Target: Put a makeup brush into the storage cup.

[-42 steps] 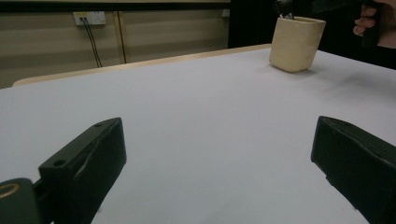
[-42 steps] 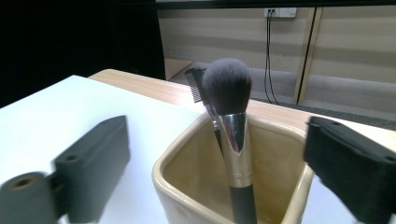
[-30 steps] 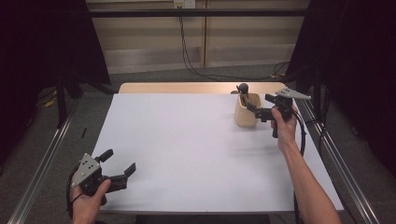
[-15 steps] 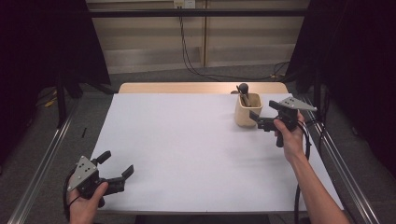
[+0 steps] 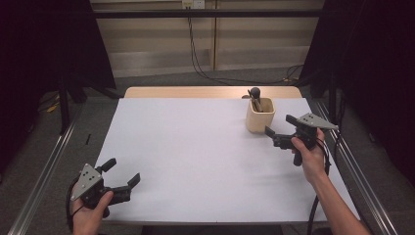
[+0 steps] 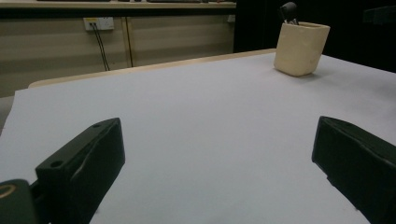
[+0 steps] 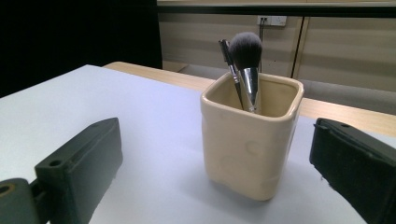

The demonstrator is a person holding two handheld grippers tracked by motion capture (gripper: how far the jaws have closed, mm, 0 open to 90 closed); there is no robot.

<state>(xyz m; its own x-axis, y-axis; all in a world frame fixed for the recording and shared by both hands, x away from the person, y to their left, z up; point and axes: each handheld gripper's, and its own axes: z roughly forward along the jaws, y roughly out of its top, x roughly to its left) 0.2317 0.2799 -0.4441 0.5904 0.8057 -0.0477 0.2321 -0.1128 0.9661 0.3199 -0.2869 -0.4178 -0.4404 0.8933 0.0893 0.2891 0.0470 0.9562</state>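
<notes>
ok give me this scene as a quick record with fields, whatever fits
surface: white table
cup: cream square cup, upright, far right part of the table
contents: makeup brush and a thin dark stick, standing in the cup
right gripper: open, aimed at the cup, not touching it
left gripper: open, near front left corner, holding nothing

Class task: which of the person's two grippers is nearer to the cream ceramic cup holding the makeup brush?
Right. The right gripper sits just beside the cream ceramic cup, jaws open towards it; the left gripper is at the table's opposite near corner.
</notes>
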